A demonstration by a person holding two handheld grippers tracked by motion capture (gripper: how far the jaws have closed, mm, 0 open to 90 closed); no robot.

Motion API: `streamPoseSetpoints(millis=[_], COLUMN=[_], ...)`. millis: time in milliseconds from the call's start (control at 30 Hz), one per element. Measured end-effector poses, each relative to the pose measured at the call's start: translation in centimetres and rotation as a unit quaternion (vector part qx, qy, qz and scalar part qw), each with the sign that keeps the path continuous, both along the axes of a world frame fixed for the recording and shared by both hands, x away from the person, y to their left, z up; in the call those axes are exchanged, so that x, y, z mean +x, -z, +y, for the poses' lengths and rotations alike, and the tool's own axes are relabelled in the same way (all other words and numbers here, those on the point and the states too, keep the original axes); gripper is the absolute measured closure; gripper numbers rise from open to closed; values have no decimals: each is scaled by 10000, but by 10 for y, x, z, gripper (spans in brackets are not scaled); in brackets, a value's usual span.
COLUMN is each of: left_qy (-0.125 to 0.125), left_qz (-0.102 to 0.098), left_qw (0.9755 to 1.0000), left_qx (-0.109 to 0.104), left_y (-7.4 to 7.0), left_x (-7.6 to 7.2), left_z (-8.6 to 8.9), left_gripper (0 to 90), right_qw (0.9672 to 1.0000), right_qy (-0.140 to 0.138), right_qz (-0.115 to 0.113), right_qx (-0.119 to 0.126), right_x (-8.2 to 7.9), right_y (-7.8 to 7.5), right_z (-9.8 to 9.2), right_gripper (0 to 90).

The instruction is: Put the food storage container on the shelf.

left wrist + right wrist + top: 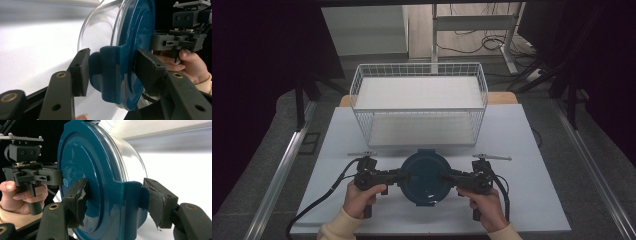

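A round clear container with a dark blue lid stands on the white table near the front edge. My left gripper comes in from the left. Its jaws are shut on the lid's left latch tab, one pad under the tab and one on top of the lid. My right gripper mirrors it from the right, shut on the right latch tab. In the right gripper view the blue lid fills the space between the pads, with the clear wall behind it.
A white wire basket with a white floor stands just behind the container, its open top facing up. The white table board has bare surface on both sides of the container. Dark floor and metal rails flank the table.
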State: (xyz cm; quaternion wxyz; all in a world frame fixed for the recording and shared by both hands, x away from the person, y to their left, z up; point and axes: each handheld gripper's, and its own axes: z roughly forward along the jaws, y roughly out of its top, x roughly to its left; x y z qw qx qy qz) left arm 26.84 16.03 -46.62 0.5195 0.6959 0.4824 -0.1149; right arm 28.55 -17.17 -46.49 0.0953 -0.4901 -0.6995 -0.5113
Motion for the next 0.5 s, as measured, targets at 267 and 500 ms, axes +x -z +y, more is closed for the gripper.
streamPoseSetpoints(millis=[267,500], left_qy=[4,3], left_qz=[-212,-416], left_qw=[9998,9991], left_qx=[15,33], left_y=[-14,-30], left_x=[-1,0], left_z=[-1,-3], left_gripper=[477,478], right_qw=[9998,9992], right_qy=[-19,-24], right_qz=[-202,-407], right_qx=[21,31], right_x=[-1,-1], right_y=[-12,-27], right_z=[-1,-3], right_gripper=[383,383])
